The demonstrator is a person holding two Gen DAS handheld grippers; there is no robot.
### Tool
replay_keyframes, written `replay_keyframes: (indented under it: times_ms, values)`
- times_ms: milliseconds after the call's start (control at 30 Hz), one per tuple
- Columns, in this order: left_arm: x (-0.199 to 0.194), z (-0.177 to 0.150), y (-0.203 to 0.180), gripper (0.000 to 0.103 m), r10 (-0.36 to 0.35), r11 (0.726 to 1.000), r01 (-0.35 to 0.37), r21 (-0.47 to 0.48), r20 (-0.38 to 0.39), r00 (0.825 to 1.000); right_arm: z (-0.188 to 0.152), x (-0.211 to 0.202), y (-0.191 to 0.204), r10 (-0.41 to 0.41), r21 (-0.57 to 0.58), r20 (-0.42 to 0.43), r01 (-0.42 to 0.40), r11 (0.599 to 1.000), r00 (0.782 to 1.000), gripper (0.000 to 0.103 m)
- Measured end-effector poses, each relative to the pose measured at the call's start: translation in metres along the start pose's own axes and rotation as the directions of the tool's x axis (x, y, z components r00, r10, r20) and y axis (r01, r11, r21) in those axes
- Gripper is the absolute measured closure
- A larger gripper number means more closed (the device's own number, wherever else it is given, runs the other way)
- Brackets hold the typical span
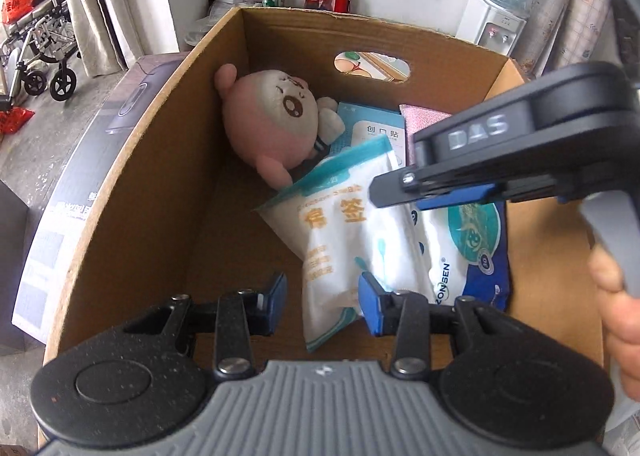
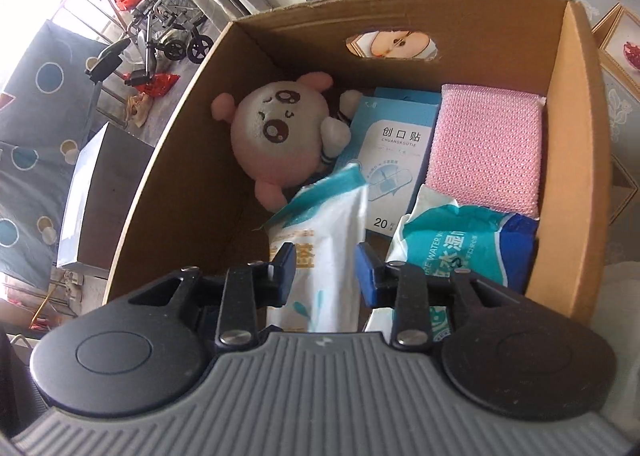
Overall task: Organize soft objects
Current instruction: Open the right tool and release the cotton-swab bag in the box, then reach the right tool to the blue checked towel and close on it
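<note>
Nearest in the left wrist view, the left tongs [image 1: 322, 302] stand open over the near end of the cardboard box [image 1: 160, 159], their blue pads on either side of the lower end of the white cotton swab pack [image 1: 344, 240] without pinching it. That pack lies slanted on the box floor, its teal top edge pointing toward the plush.

In the right wrist view, the right tongs [image 2: 325, 272] are open too, and the same cotton swab pack [image 2: 324, 240] lies between and below the pads, apart from both. In the left wrist view the right tongs [image 1: 400, 191] come in from the right, above the wet wipes pack [image 1: 472, 244].

Just right of the swab pack lies the blue and teal wet wipes pack [image 2: 460, 244], touching it at the near end. Beyond it, against the right wall, sits the pink sponge [image 2: 486, 151]. Left of the sponge lies a flat blue box of adhesive bandages [image 2: 396, 159], partly under the swab pack's top.

Farther back on the left, the pink plush toy [image 2: 280, 135] lies face up near the far left corner, one foot touching the swab pack's teal edge. The far wall has an oval handle cutout [image 2: 394, 45].
</note>
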State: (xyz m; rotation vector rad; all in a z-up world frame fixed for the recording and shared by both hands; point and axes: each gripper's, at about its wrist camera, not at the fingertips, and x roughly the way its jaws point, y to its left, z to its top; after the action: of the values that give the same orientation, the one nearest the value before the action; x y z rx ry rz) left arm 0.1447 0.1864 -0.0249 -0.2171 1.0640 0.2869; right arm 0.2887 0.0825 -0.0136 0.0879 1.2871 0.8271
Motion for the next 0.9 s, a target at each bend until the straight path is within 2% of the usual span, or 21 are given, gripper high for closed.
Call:
replay_keyframes:
  times_ms: [333, 467, 533, 633, 733, 900]
  values:
    - [0.007, 0.005, -0.007, 0.063, 0.025, 1.0, -0.025, 0.019, -0.012, 1.0, -0.03, -0.071, -0.026, 0.081, 0.015, 0.133, -0.084, 0.996, 0.988, 0.071]
    - [-0.01, 0.004, -0.012, 0.061, -0.005, 1.0, 0.005, 0.006, 0.042, 0.999, -0.056, -0.101, -0.042, 0.102, 0.024, 0.196, -0.109, 0.994, 0.975, 0.068]
    - [-0.026, 0.002, -0.022, 0.059, -0.013, 1.0, 0.011, 0.024, 0.084, 0.996, -0.069, -0.118, -0.052, 0.095, 0.026, 0.239, -0.104, 0.994, 0.966, 0.059]
    - [-0.052, -0.004, -0.042, 0.051, -0.048, 0.998, 0.04, 0.057, 0.162, 0.986, -0.088, -0.148, -0.072, 0.067, 0.044, 0.304, -0.084, 0.995, 0.95, 0.057]
    - [-0.074, -0.009, -0.07, 0.047, -0.107, 0.99, 0.082, 0.117, 0.23, 0.967, -0.106, -0.181, -0.099, 0.027, 0.077, 0.367, -0.059, 0.995, 0.93, 0.057]
    - [-0.095, -0.013, -0.135, 0.044, -0.212, 0.95, 0.127, 0.286, 0.289, 0.934, -0.132, -0.239, -0.145, -0.119, 0.122, 0.456, 0.07, 0.99, 0.882, 0.057]
